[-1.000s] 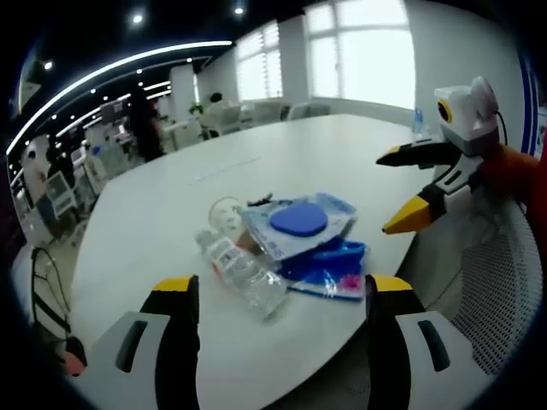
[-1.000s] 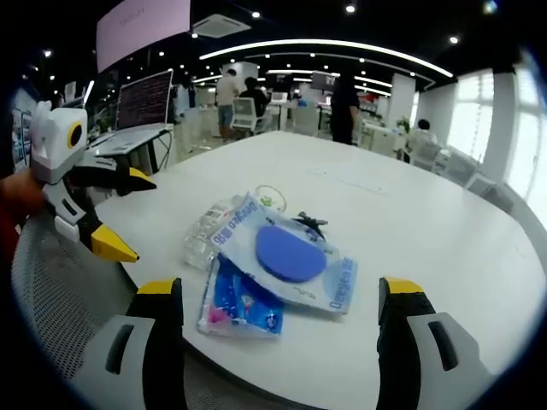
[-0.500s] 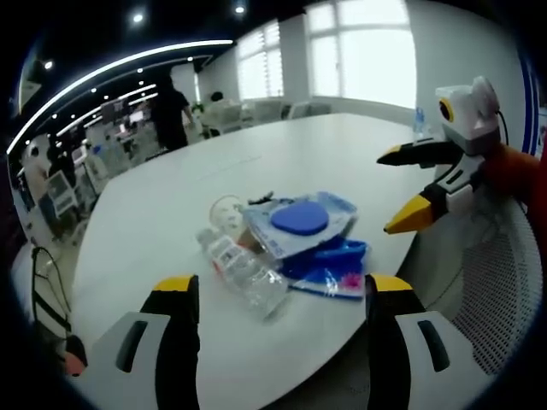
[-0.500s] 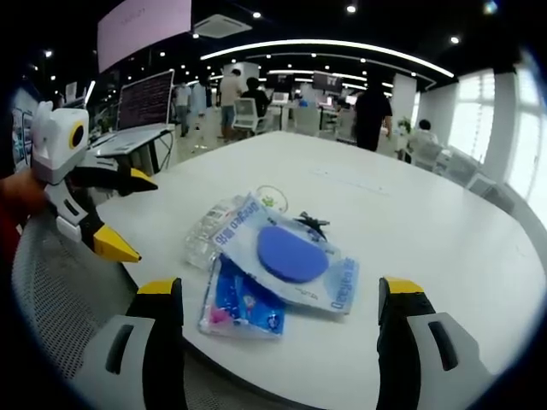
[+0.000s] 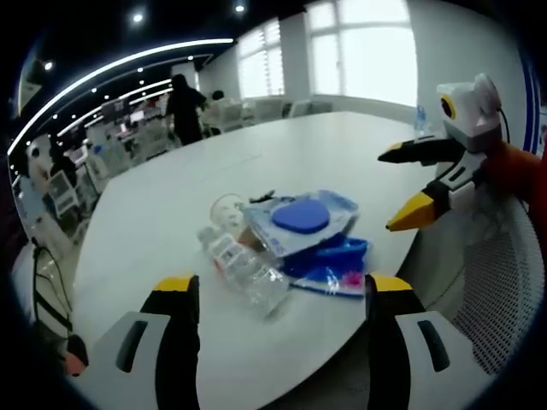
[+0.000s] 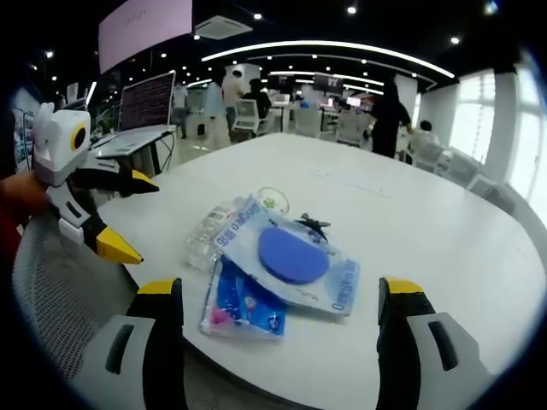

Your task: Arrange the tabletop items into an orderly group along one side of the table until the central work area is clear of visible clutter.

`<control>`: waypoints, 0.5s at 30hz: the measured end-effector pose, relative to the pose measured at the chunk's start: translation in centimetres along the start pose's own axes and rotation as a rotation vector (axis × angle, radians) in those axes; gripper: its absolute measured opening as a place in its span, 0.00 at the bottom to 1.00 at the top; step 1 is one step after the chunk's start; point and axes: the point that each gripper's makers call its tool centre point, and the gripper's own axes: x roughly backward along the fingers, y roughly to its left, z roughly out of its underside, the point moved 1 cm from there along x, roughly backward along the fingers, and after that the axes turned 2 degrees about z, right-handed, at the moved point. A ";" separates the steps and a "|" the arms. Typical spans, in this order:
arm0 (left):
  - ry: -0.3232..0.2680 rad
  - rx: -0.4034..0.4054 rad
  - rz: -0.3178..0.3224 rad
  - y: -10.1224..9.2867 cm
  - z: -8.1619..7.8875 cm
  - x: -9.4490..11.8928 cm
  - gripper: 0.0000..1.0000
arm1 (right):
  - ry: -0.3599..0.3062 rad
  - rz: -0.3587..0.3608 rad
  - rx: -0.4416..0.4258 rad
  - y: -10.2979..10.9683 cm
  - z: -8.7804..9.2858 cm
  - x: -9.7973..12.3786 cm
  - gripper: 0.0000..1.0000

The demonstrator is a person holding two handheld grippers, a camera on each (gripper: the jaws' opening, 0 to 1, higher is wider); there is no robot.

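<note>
You hold both grippers off the near edge of the white table (image 6: 444, 222), neither touching anything. Your left gripper (image 5: 282, 320) has its jaws spread wide, empty. Your right gripper (image 6: 279, 325) likewise stands apart, empty. The items lie clustered near that edge: a clear plastic bottle (image 5: 242, 272), a packet with a blue disc (image 6: 291, 256) overlapping a blue pouch (image 6: 242, 303), and a small black clip (image 6: 311, 225).
</note>
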 end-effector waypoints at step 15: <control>0.005 -0.003 0.009 -0.1 0.0 -0.1 0.77 | 0.005 0.001 -0.001 0.0 0.1 0.0 0.94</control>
